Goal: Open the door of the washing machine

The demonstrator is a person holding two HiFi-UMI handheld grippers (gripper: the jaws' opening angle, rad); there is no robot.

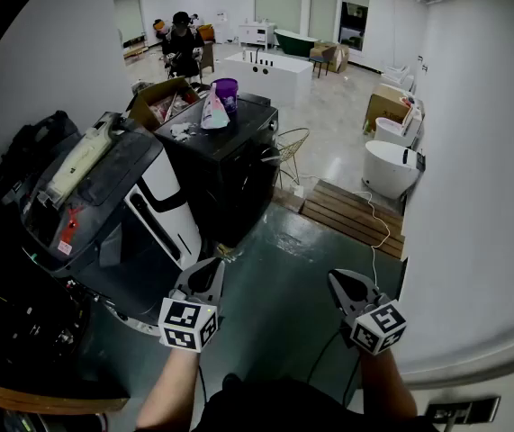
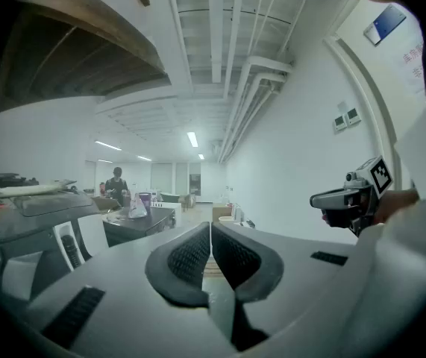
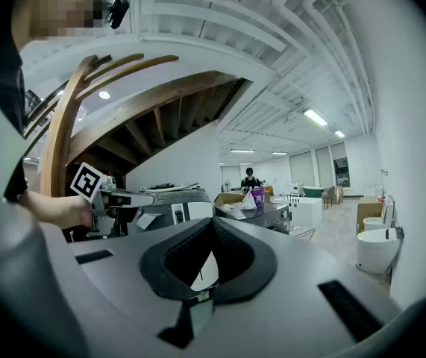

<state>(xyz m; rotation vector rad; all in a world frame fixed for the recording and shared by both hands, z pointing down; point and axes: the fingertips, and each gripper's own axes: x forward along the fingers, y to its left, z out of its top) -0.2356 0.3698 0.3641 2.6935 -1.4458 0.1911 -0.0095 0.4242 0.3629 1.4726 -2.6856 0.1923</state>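
A black front-loading washing machine (image 1: 225, 165) stands in the middle of the room, its door closed; it also shows small in the left gripper view (image 2: 134, 226) and the right gripper view (image 3: 272, 215). A dark grey and white machine (image 1: 126, 214) stands closer, at my left. My left gripper (image 1: 210, 274) hovers low beside that nearer machine's front corner, shut and holding nothing (image 2: 211, 233). My right gripper (image 1: 339, 283) hangs over the bare floor, also shut and holding nothing (image 3: 213, 228). Both point roughly level toward the far room, well short of the black machine.
A purple cup (image 1: 226, 91) and a pouch (image 1: 213, 108) sit on the black machine. A wire stand (image 1: 291, 147), a wooden pallet (image 1: 351, 212), white tubs (image 1: 390, 167) and a cardboard box (image 1: 387, 106) lie to the right. A person (image 1: 183, 43) stands far back. A white wall (image 1: 482, 196) runs along the right.
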